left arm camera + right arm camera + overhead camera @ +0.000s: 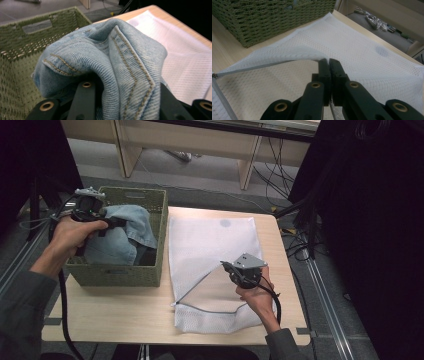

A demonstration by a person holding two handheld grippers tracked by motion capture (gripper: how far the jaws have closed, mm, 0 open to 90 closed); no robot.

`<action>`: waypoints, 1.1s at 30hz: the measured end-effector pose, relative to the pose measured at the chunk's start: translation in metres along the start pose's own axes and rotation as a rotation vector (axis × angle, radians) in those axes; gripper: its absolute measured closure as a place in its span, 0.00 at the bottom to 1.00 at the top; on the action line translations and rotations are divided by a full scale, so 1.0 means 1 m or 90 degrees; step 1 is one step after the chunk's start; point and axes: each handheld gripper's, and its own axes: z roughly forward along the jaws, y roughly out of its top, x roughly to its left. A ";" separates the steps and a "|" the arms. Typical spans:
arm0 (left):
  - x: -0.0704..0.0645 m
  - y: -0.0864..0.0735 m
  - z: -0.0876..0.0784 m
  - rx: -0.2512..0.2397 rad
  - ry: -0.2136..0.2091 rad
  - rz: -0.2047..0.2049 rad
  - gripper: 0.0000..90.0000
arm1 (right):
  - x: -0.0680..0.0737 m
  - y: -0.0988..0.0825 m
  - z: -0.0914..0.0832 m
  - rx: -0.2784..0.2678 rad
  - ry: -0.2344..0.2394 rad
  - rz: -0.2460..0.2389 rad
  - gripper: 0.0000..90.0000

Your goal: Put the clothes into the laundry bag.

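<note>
A light blue denim garment (125,234) (112,55) bulges up out of a green woven basket (131,276) (17,50) at the table's left. My left gripper (113,223) (124,86) is shut on a thick fold of that denim, its jaws spread around the bunched cloth. A white mesh laundry bag (210,237) (364,57) lies flat to the right of the basket. My right gripper (226,266) (329,62) is shut on the upper edge of the bag's zippered mouth (262,66) and holds it raised, so the mouth gapes toward the basket.
The wooden table (115,312) has bare surface in front of the basket. The basket's side wall (274,17) stands close to the bag's left edge. Beyond the table are grey floor, cables and desk legs (247,165). Dark drapes hang at right.
</note>
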 end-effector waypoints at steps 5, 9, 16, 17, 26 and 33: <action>-0.008 0.006 -0.013 -0.016 -0.011 0.006 0.79 | 0.000 0.000 0.000 0.001 -0.001 -0.001 0.99; -0.020 0.012 -0.023 -0.022 -0.028 0.025 0.79 | 0.000 0.000 0.000 0.001 -0.001 0.000 0.99; -0.046 0.023 -0.045 -0.047 -0.067 0.051 0.79 | 0.000 0.000 0.000 0.001 -0.002 0.004 0.99; -0.050 0.024 -0.049 -0.055 -0.072 0.047 0.79 | -0.001 0.001 0.000 0.006 -0.002 -0.001 0.99; -0.085 0.032 -0.068 -0.074 -0.145 0.080 0.79 | -0.002 0.001 0.000 0.006 0.000 -0.002 0.99; -0.120 0.034 -0.074 -0.081 -0.202 0.111 0.79 | -0.001 0.000 0.002 -0.001 0.002 0.017 0.99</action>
